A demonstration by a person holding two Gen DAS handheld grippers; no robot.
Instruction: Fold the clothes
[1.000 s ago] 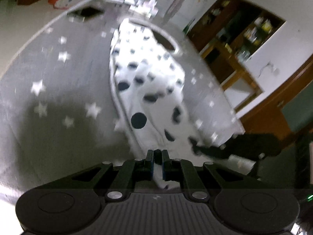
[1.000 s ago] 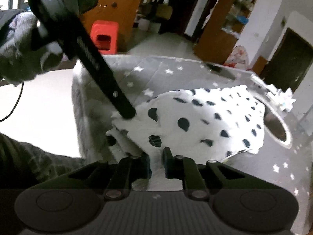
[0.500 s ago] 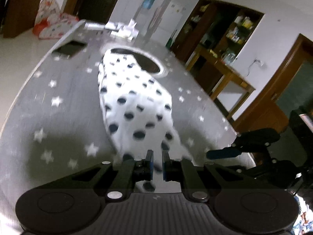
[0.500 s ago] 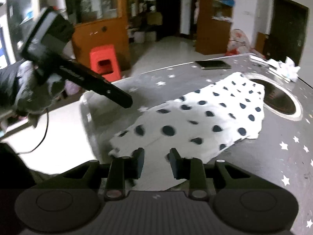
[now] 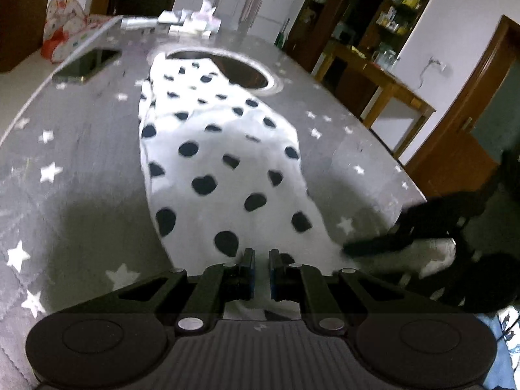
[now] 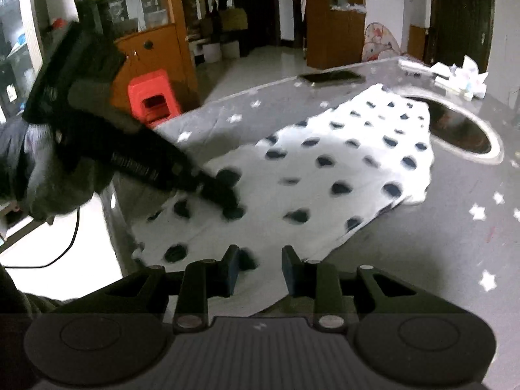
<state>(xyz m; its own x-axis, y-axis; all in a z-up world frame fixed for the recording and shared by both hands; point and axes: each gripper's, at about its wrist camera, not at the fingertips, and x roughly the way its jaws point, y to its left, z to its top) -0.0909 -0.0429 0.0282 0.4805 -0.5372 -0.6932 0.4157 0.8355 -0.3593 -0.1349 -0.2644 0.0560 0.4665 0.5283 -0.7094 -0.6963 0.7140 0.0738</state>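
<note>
A white garment with black dots [image 5: 227,149] lies folded lengthwise on the grey star-print table cover [image 5: 74,169]; it also shows in the right wrist view [image 6: 325,178]. My left gripper [image 5: 261,260] is shut on the garment's near end, with white cloth between its fingers. In the right wrist view the left gripper [image 6: 224,195] reaches onto the near-left part of the cloth. My right gripper [image 6: 260,260] is open just above the garment's near edge. In the left wrist view the right gripper [image 5: 357,247] sits at the cloth's right side.
A round hole with a metal rim [image 5: 227,68] is in the table past the garment. A dark phone [image 5: 87,63] lies at the far left edge. Papers and tissues [image 5: 191,21] sit at the far end. A red stool [image 6: 152,97] stands on the floor.
My right gripper has opened and let go of the cloth. The garment has settled flatter on the table. My left gripper stays shut on the near end and has come lower.
</note>
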